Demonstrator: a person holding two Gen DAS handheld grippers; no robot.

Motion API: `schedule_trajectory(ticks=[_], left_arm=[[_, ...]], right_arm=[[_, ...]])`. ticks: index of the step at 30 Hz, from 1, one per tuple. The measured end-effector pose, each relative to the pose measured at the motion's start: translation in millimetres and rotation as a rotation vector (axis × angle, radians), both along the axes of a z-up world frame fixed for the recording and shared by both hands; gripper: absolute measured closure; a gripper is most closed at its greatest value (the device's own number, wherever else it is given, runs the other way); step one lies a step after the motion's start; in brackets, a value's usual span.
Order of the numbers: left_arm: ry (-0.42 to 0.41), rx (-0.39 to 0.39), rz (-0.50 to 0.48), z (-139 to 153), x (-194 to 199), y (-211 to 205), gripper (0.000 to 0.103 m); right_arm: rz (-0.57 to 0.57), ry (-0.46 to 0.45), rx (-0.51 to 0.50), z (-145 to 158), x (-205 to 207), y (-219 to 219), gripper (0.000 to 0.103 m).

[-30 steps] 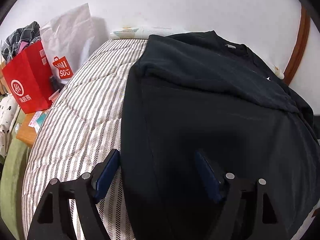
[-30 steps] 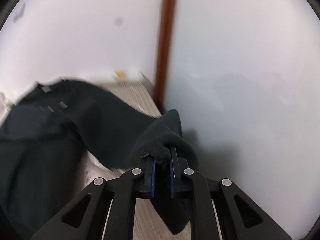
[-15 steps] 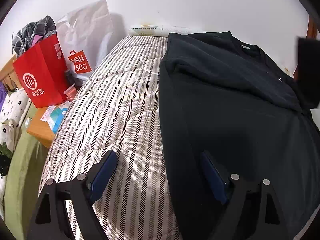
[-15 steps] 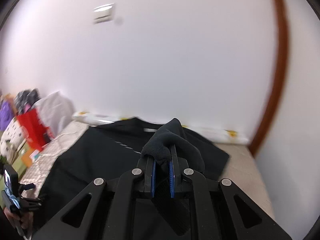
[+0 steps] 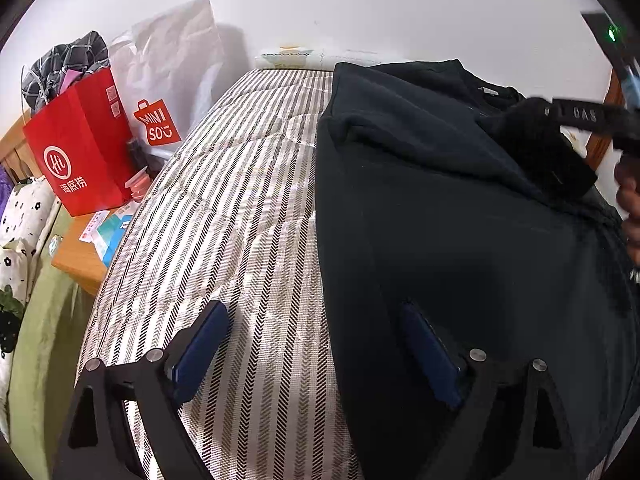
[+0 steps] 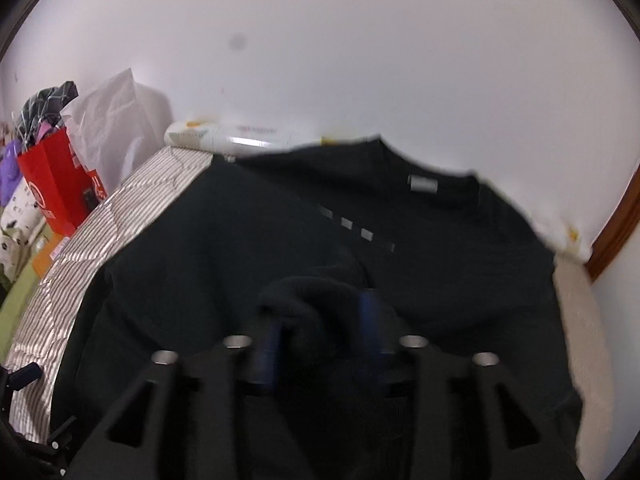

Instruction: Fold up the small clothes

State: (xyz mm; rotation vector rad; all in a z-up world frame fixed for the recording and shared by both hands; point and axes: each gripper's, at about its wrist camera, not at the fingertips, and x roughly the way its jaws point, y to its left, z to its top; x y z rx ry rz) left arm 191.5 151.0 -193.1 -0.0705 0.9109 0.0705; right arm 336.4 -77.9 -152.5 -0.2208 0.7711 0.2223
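Observation:
A black sweatshirt (image 5: 440,220) lies flat on the right half of a striped bed cover (image 5: 240,200), collar toward the wall. My left gripper (image 5: 316,344) hovers low over the garment's left edge, one finger above the stripes and the other above the black cloth; its jaws are opening with nothing gripped. My right gripper (image 6: 318,332) is over the chest of the sweatshirt (image 6: 440,280). Its jaws are opening and the ribbed sleeve cuff (image 6: 308,300) rests loosely between the pads. In the left wrist view that cuff (image 5: 548,156) hangs at the far right beside a hand (image 5: 628,200).
A red paper bag (image 5: 80,140) and a white shopping bag (image 5: 168,80) stand left of the bed on a wooden side table (image 5: 76,256). A green blanket (image 5: 40,320) lies lower left. A white wall backs the bed, with a wooden frame (image 6: 616,232) at right.
The right gripper swung from the wall side across the sweatshirt with the sleeve cuff, then its jaws parted. The left gripper shifted slightly left and widened.

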Motion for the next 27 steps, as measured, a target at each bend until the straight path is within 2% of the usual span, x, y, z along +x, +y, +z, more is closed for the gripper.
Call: schedule_trajectory(ticks=[2, 5, 15, 18, 21, 22, 23, 24, 26, 27], left_arm=[[0.000, 0.000, -0.001, -0.1, 0.1, 0.1, 0.013], [0.002, 0.003, -0.001, -0.6, 0.1, -0.7, 0.012], [0.000, 0.019, 0.006, 0.7, -1.9, -2.3, 0.011], [-0.013, 0.059, -0.009, 6.4, -6.1, -12.2, 0.013], [-0.036, 0.008, -0.063, 22.2, -10.8, -31.5, 0.013], [-0.044, -0.015, -0.087, 30.8, -10.0, -43.6, 0.013], [-0.049, -0.022, -0.105, 35.6, -8.8, -51.8, 0.013], [-0.058, -0.024, -0.134, 41.6, -6.6, -64.1, 0.013], [-0.081, 0.001, -0.191, 52.5, -0.6, -95.5, 0.013], [-0.087, 0.018, -0.208, 54.8, 2.0, -107.7, 0.013]], right_arm=[[-0.026, 0.005, 0.025, -1.9, -8.0, -16.8, 0.035], [-0.023, 0.017, 0.069, 0.7, -24.7, -46.9, 0.023], [-0.028, -0.048, 0.167, 19.6, -106.1, -165.0, 0.022], [-0.069, -0.095, 0.133, 14.4, -120.7, -196.8, 0.022], [-0.146, -0.059, 0.103, -4.8, -118.1, -222.6, 0.023], [-0.162, -0.037, 0.113, -12.2, -115.4, -231.3, 0.032], [-0.174, -0.026, 0.114, -16.3, -113.9, -235.5, 0.048], [-0.197, -0.006, 0.109, -23.0, -110.4, -241.3, 0.057], [-0.215, 0.008, 0.100, -31.3, -108.5, -247.3, 0.093], [-0.223, 0.019, 0.096, -35.9, -106.4, -249.9, 0.095]])
